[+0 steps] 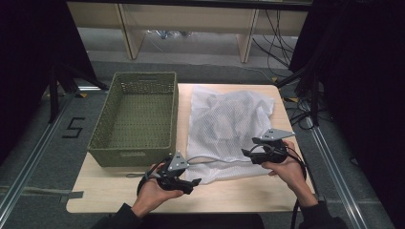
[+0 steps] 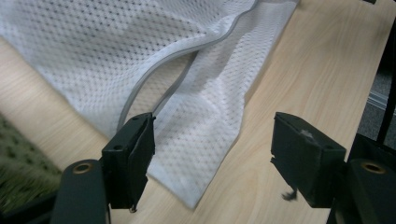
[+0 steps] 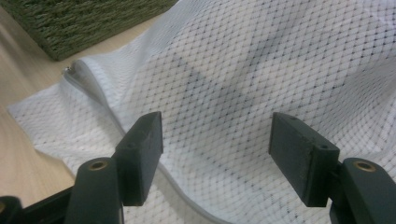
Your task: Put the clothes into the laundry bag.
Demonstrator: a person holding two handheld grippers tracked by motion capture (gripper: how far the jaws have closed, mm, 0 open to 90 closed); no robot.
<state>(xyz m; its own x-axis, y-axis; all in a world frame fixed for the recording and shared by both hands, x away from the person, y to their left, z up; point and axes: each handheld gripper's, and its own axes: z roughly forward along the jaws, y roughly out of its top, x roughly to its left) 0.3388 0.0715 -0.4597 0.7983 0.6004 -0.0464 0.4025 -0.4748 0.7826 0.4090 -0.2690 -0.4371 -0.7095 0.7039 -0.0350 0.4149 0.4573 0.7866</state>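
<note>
With both my left gripper (image 1: 191, 183) and right gripper (image 1: 248, 153) standing apart over the limp, light mesh laundry bag (image 1: 228, 125), I'd pinch its firmer zipper edge (image 2: 187, 60).

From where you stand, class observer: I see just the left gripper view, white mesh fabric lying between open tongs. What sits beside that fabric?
Observer: A green woven rectangular basket, touching the white mesh laundry bag along its left edge.
Operator: Anything inside the basket?
Observer: No, its floor is bare.
Operator: And the other tongs?
Observer: The right tongs are open above the mesh and hold nothing.
</note>
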